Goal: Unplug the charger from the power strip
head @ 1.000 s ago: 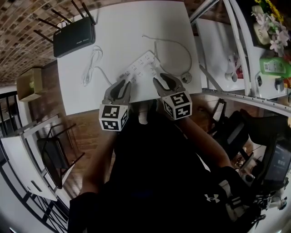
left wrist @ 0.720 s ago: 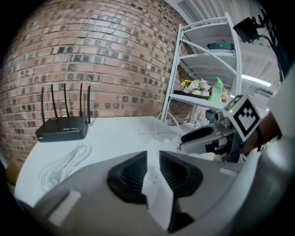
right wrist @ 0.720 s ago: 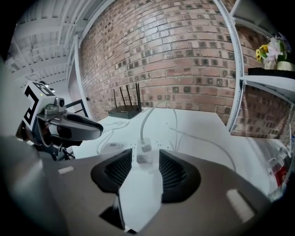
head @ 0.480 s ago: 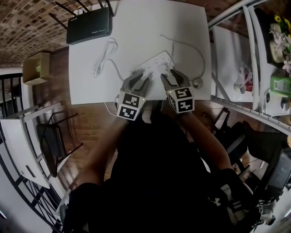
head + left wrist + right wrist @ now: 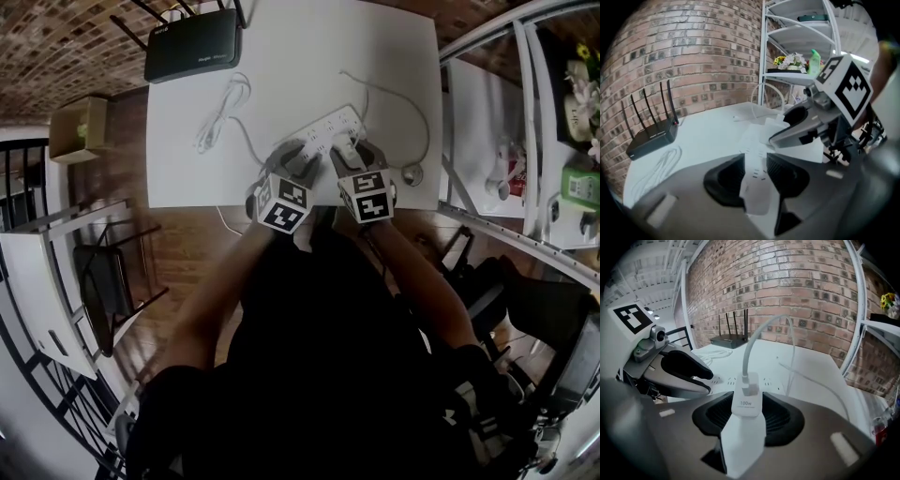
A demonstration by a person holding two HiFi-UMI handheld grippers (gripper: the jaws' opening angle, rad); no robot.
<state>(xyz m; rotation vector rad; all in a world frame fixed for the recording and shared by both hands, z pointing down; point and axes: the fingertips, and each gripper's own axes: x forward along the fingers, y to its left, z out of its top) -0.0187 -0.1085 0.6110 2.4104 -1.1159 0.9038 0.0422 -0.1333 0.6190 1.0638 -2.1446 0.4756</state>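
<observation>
Left gripper (image 5: 302, 159), right gripper (image 5: 349, 150) sank astride strip (image 5: 323, 127) near table (image 5: 187, 187) edge.

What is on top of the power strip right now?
A white charger stands plugged into the power strip, with its cable rising from its top, between the open right tongs. The left tongs straddle the strip beside it. The charger's pins are hidden.

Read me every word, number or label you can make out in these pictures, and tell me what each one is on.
"100w": on the face of the white charger.
Fine print under it: too small to read.
White lettering on top of the black router: blurred, unreadable.
Markings beside the sockets of the power strip: too small to read.
</observation>
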